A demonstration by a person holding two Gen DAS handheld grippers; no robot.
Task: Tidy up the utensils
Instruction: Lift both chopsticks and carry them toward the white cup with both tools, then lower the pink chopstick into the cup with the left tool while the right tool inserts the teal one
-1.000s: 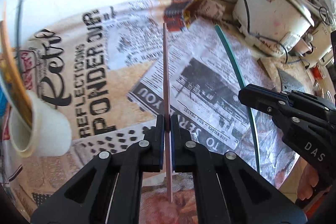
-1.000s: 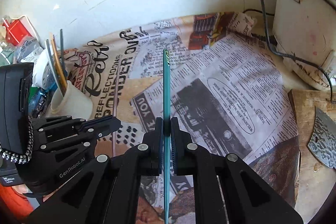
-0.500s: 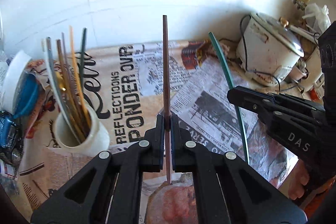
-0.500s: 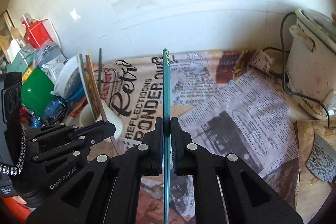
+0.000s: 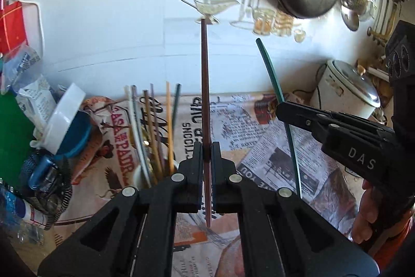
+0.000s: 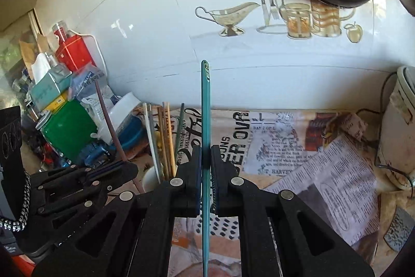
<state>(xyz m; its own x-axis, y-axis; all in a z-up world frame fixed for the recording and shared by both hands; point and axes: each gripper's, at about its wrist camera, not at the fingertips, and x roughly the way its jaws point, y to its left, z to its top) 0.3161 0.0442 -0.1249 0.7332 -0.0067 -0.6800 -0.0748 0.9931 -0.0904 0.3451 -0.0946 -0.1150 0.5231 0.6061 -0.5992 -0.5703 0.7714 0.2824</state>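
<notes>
Both chopsticks are tilting upward compared with a second ago, and the white cup (image 6: 151, 177) of sticks is now coming into view ahead. The left hand-held gripper (image 5: 206, 155) is clamping the brown chopstick (image 5: 205, 85); the right hand-held gripper (image 6: 206, 157) is clamping the teal chopstick (image 6: 206, 105), each held in the air above the newspaper-covered surface (image 6: 311, 160). The carrying step is under way, judging by this. Next, each stick's lower end is needing lining up over the cup's mouth, beside the sticks (image 5: 155, 126) already standing there, before release.
</notes>
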